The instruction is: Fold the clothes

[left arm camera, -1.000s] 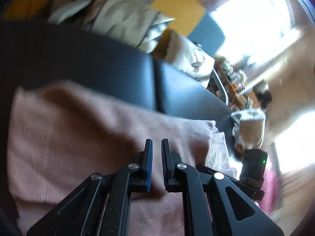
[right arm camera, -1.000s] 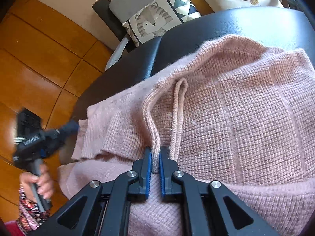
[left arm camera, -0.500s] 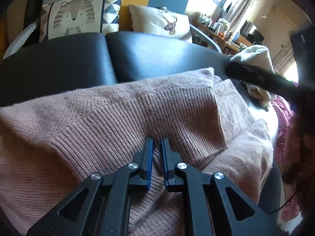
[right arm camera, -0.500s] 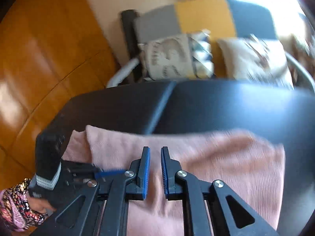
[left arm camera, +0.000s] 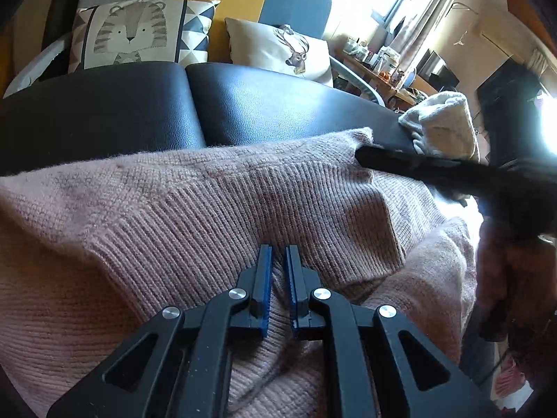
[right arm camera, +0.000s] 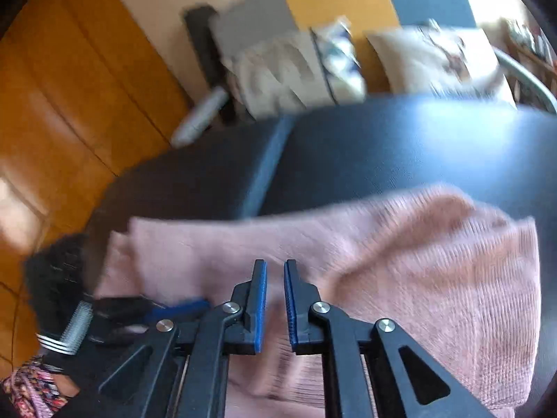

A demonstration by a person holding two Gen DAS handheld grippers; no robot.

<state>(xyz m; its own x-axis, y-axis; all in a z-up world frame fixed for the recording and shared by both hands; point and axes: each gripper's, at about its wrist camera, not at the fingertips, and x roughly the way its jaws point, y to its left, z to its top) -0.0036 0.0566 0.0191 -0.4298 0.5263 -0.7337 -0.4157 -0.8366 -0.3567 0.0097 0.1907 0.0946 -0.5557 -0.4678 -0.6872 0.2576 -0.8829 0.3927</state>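
a black padded surface (left arm camera: 278, 104) carries a pink knit sweater (left arm camera: 209, 209), which lies in doubled layers across its near half, long axis running left to right along the surface edge, with a ribbed band turned over on top and slanting down toward the right. cushions (left arm camera: 139, 31) line a sofa behind, and a pale garment (left arm camera: 442, 122) is heaped at the surface's far right end. the left claw (left arm camera: 278, 261) hovers just over the ribbed band with a narrow gap between its blue pads and no cloth visibly caught. the right claw (right arm camera: 275, 278), blurred in its own view, shows the same narrow gap above the sweater; the left wrist view has its dark tip at the sweater's far right corner, though whether it pinches the cloth there cannot be told. judged from the layered lie, a fold is under way or just laid; doing it well likely means matching the edges squarely and flattening the loose ribbed flap so no ridge sits inside.
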